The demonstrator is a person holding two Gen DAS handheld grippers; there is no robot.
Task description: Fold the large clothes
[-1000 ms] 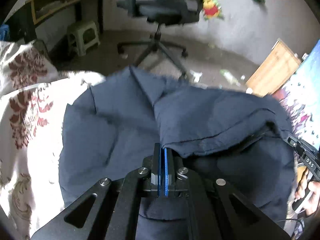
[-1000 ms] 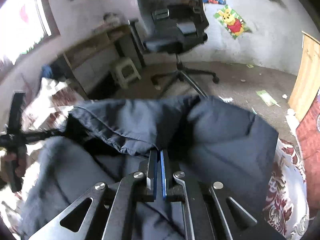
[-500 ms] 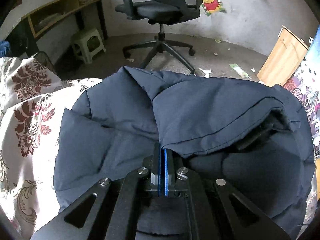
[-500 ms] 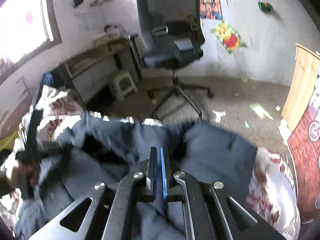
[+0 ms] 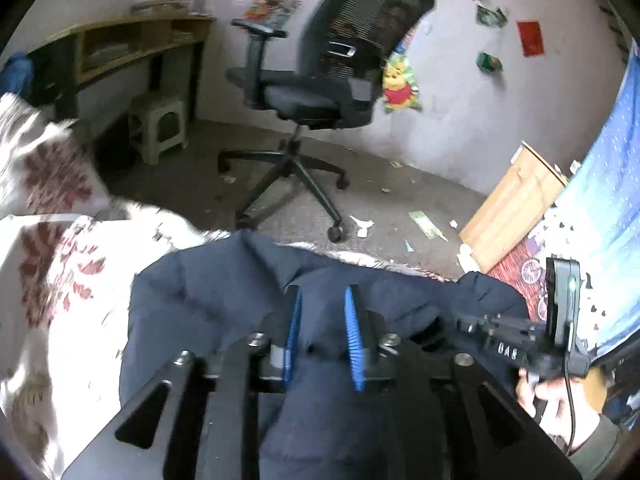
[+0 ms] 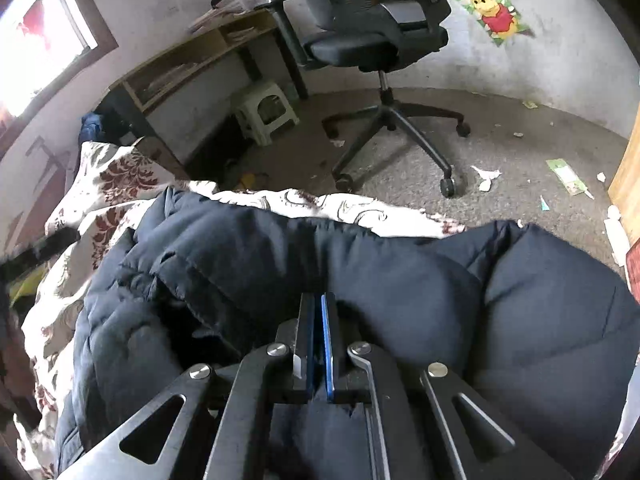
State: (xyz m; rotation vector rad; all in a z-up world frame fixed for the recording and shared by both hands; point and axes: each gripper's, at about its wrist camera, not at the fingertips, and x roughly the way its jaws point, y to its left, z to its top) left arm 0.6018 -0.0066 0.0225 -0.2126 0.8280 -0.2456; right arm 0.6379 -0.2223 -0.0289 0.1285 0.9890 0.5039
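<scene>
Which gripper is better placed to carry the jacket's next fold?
Right. The right gripper is shut on the navy jacket, while the left gripper stands open over it, gripping nothing.

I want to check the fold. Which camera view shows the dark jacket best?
The right wrist view: the dark jacket fills the frame, folds and edges visible. The left wrist view shows less of it, partly hidden behind the open fingers.

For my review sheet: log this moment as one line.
stage: mid-fold | left gripper: open over navy jacket | right gripper: shut on navy jacket | surface: floral bedspread
</scene>
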